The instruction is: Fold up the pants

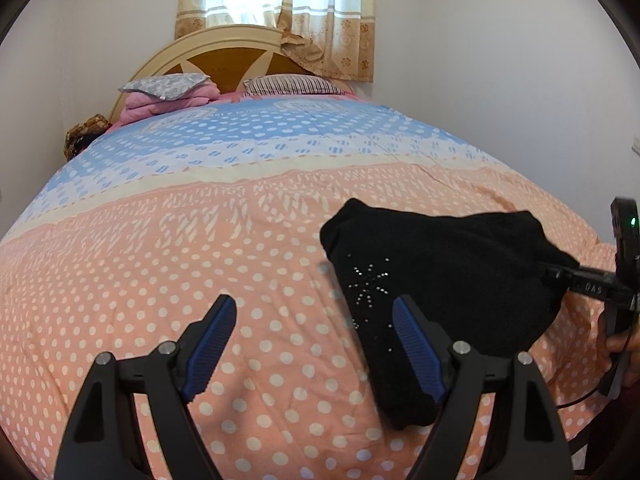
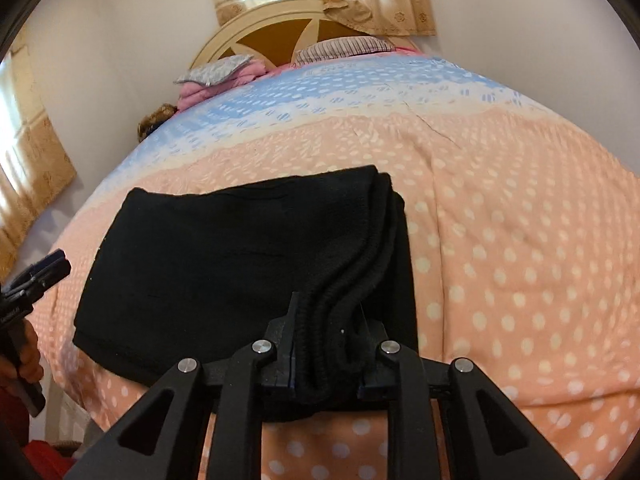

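Black pants (image 2: 240, 248) lie folded into a thick stack on the pink dotted bedspread (image 2: 520, 260). My right gripper (image 2: 328, 316) is shut on the ribbed waistband edge of the stack. In the left wrist view the same pants (image 1: 440, 272) show a small rhinestone star and sit to the right. My left gripper (image 1: 312, 312) hovers open over the bedspread, its right finger (image 1: 416, 344) against the pants' near corner, nothing between the pads. The right gripper (image 1: 560, 274) enters that view from the right edge.
Pillows and a folded pink blanket (image 1: 168, 96) rest against the wooden headboard (image 1: 232, 56) at the far end. Curtains (image 1: 280, 12) hang behind it. A person's hand (image 2: 28, 356) holds the left gripper's handle at the bed's near left corner.
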Tool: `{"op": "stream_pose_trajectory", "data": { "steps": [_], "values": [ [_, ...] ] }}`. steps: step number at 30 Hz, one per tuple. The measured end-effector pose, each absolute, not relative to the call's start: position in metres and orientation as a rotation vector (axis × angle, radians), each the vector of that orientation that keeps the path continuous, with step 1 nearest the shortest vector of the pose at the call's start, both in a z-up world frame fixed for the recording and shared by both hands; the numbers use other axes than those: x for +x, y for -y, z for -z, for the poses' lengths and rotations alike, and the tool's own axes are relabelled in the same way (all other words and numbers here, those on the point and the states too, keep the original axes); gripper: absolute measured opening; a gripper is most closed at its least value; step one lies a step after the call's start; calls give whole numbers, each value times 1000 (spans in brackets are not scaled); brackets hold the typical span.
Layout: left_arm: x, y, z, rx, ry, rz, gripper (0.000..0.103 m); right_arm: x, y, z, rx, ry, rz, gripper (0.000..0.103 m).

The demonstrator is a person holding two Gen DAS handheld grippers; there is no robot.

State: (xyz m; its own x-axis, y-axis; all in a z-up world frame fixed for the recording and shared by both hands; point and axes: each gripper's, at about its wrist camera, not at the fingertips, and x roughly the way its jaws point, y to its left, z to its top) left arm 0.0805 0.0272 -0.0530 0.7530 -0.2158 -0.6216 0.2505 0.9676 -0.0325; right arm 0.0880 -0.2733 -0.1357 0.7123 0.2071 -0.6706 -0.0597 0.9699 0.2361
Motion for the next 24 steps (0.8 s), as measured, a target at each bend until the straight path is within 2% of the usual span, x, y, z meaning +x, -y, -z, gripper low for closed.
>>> {"op": "stream_pose_trajectory", "data": {
  "steps": [6,12,14,17,22,24],
  "values": [
    [82,-31,48,62,-659,229,83,78,280,125,214,-758,-128,32],
    [91,-15,39,72,-609,249,83,49,270,80,157,-541,-2,32],
    [92,-5,45,73,-617,274,83,51,259,72,141,-520,-46,32],
    [91,8,59,93,-654,269,83,66,239,80,152,-574,-149,32],
    [76,10,101,45,-833,340,81,86,238,126,143,-750,-109,31],
    [62,6,101,62,-822,368,81,83,246,129,185,-715,-126,31]
  ]
}}
